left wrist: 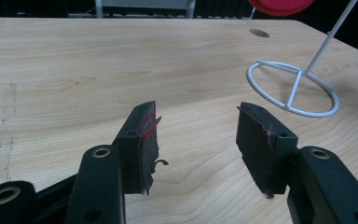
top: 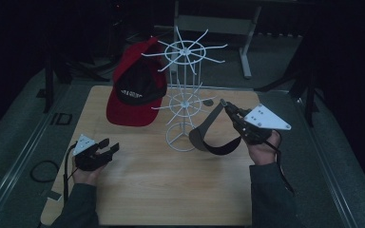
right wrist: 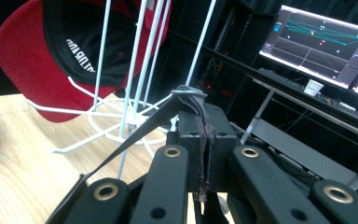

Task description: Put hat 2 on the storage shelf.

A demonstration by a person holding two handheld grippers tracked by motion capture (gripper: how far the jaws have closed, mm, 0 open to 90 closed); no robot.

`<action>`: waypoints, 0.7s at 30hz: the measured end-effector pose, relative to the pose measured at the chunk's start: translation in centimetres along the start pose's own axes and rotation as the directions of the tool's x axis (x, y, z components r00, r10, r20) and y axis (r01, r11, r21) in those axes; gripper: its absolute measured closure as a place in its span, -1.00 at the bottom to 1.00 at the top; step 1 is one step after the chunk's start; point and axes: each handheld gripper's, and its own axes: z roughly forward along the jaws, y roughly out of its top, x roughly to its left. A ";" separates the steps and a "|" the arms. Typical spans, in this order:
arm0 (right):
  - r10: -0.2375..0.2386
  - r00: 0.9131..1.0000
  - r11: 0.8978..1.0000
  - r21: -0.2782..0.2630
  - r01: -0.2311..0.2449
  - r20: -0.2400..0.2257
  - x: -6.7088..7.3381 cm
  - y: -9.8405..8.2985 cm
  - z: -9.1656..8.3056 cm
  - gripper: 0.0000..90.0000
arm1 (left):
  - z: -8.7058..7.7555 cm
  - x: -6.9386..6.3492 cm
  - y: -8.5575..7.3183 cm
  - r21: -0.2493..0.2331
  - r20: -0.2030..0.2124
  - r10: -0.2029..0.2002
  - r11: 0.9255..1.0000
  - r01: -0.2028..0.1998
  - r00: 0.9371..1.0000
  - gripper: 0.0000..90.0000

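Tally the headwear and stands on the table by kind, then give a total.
Red cap, hung on the rack: 1
Dark visor, held by the right gripper: 1
White wire rack: 1
Total: 3

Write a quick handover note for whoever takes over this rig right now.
Right tool: shut on the dark visor by its strap end, held up beside the white rack.
Left tool: open, empty, low over the table.
Done: red cap hangs on the rack's upper prongs.
Left: the visor is not yet on a prong; probably hang it on a free prong, then release.
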 end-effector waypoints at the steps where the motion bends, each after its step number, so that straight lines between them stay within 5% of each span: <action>1: -0.001 1.000 1.000 0.000 0.001 0.000 0.0 0.1 0.0 0.95 | 0.0 0.0 0.0 0.000 0.000 -0.001 1.000 0.001 1.000 0.08; 21: -0.042 0.999 0.999 -0.035 0.042 0.009 -1.1 3.4 0.1 0.95 | 0.1 0.0 0.0 0.004 0.002 0.000 1.000 0.000 1.000 0.08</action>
